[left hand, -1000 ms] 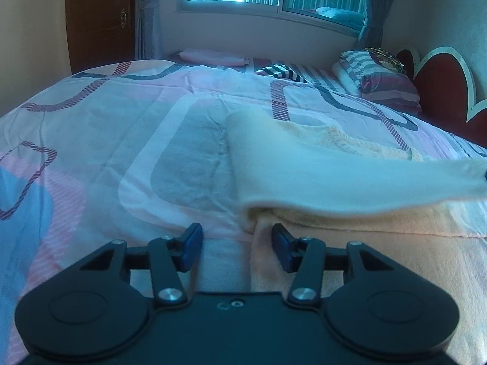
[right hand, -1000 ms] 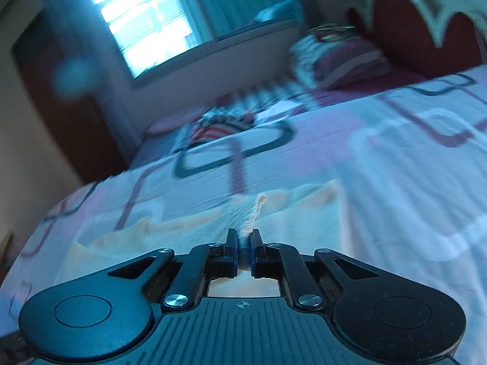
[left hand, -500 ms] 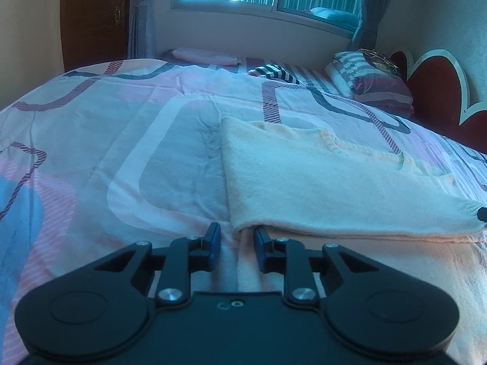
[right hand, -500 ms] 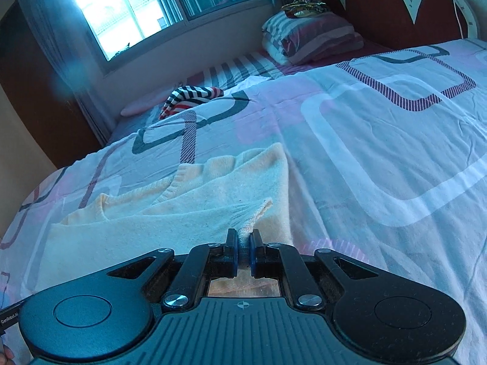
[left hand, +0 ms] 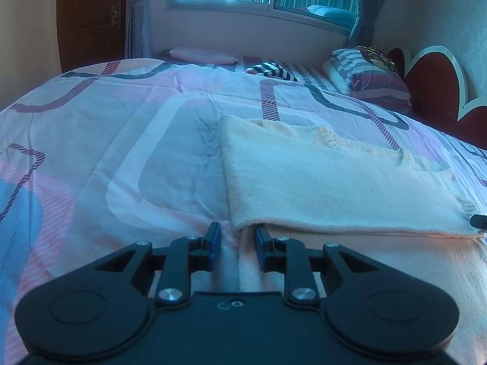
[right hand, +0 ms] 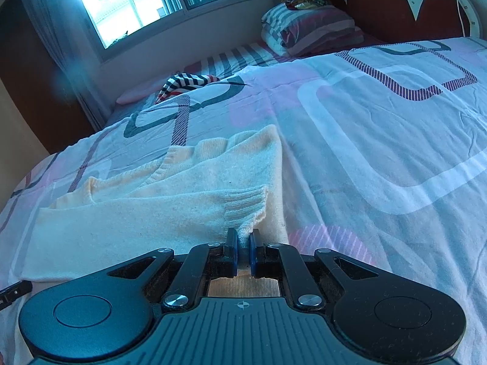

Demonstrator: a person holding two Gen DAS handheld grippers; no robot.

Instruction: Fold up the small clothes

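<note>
A cream knit sweater (left hand: 334,182) lies flat on the bed, one sleeve folded across its body. My left gripper (left hand: 235,238) is open and empty, low at the sweater's near left edge by the fold. My right gripper (right hand: 242,241) is shut on the sleeve's ribbed cuff (right hand: 243,205) and holds it down over the sweater body (right hand: 137,213). The right gripper's tip (left hand: 478,221) shows at the right edge of the left wrist view.
The bed has a pink, white and blue patterned cover (left hand: 121,152). A striped garment (right hand: 185,82) and folded striped bedding (right hand: 304,27) lie near the window. A red headboard (left hand: 432,85) stands to the right.
My right gripper has carried the sleeve across the sweater and lowered it flat. My left gripper narrowed, then opened wider again at the near left edge.
</note>
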